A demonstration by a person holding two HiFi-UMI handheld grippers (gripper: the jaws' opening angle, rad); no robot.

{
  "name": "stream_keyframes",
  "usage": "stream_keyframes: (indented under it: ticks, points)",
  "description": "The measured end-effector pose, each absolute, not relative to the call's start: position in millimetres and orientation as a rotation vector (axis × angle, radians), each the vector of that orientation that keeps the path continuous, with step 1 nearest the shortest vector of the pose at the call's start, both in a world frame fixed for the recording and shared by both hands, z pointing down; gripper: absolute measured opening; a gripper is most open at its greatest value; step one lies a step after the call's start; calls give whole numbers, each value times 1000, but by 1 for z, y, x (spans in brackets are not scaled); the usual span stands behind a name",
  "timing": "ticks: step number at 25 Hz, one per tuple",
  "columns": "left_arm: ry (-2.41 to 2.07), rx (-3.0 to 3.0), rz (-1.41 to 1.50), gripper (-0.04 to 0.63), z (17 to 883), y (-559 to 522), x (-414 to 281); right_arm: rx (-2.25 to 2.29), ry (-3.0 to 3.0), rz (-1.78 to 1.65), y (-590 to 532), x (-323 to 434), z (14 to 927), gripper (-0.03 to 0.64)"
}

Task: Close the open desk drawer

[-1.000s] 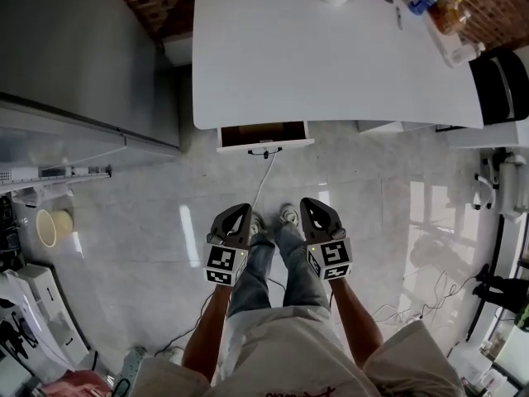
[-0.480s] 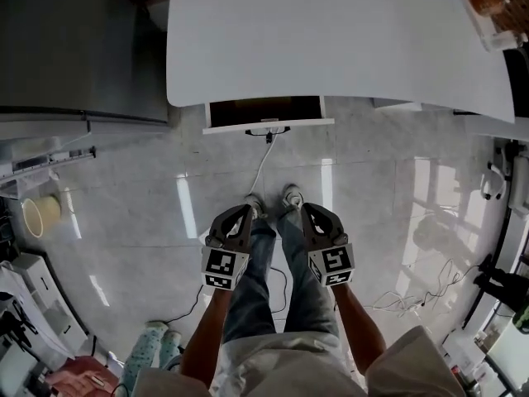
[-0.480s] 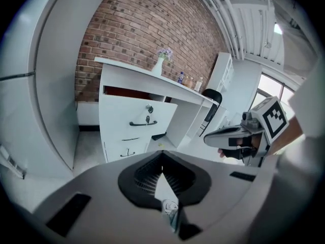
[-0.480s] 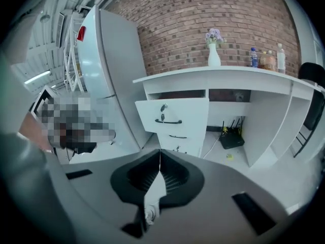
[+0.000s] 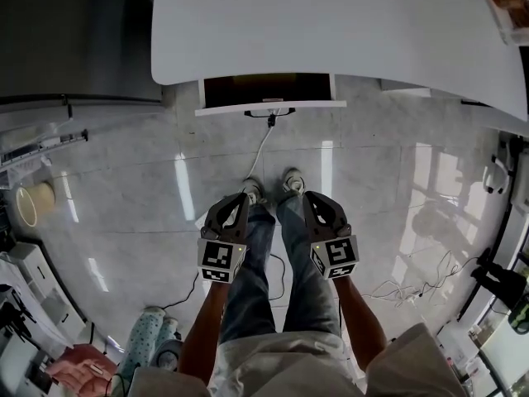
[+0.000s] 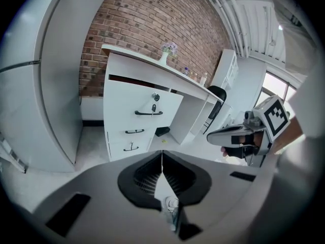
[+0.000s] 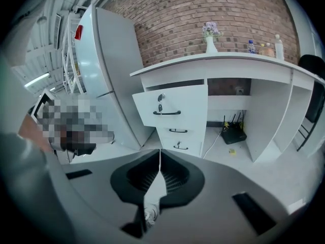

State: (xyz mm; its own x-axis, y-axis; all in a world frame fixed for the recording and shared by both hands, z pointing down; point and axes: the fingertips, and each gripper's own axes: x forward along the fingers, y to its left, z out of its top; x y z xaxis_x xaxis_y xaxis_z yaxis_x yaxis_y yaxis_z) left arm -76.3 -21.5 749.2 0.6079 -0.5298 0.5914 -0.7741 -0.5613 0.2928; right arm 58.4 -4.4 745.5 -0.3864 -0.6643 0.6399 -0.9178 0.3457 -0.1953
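The white desk (image 5: 331,23) fills the top of the head view, and its top drawer (image 5: 269,93) stands pulled out, its dark inside showing behind the white front with a black handle (image 5: 270,112). In the left gripper view the drawer front (image 6: 152,108) juts out above two closed drawers; the right gripper view has the same drawer front (image 7: 175,108) ahead. My left gripper (image 5: 238,205) and right gripper (image 5: 314,202) hang side by side over the floor, well short of the drawer. Both are shut and hold nothing; their jaws meet in a thin line.
A tall grey fridge (image 5: 74,40) stands left of the desk. A white cable (image 5: 260,160) runs over the tiled floor from under the drawer toward the person's shoes (image 5: 273,190). A black router (image 7: 233,134) sits under the desk; a vase (image 7: 211,42) and bottles stand on top.
The view has moved forward: desk and open drawer are nearer and larger. Both grippers stay shut, side by side; the drawer stands as far open as before.
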Motion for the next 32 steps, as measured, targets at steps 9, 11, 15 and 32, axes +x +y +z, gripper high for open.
stream_keyframes:
  ticks: [9, 11, 15, 32]
  points:
    - [-1070, 2321, 616, 75, 757, -41, -66, 1370, -2192, 791, -19, 60, 756, 104]
    - [-1082, 2330, 622, 75, 763, -53, -65, 1360, -2197, 763, -30, 59, 762, 103]
    - [-1108, 2356, 628, 75, 773, -86, -60, 1342, -2225, 709, -65, 57, 770, 104]
    - [-1140, 2428, 690, 75, 788, -178, -41, 1309, -2238, 577, -170, 46, 790, 104]
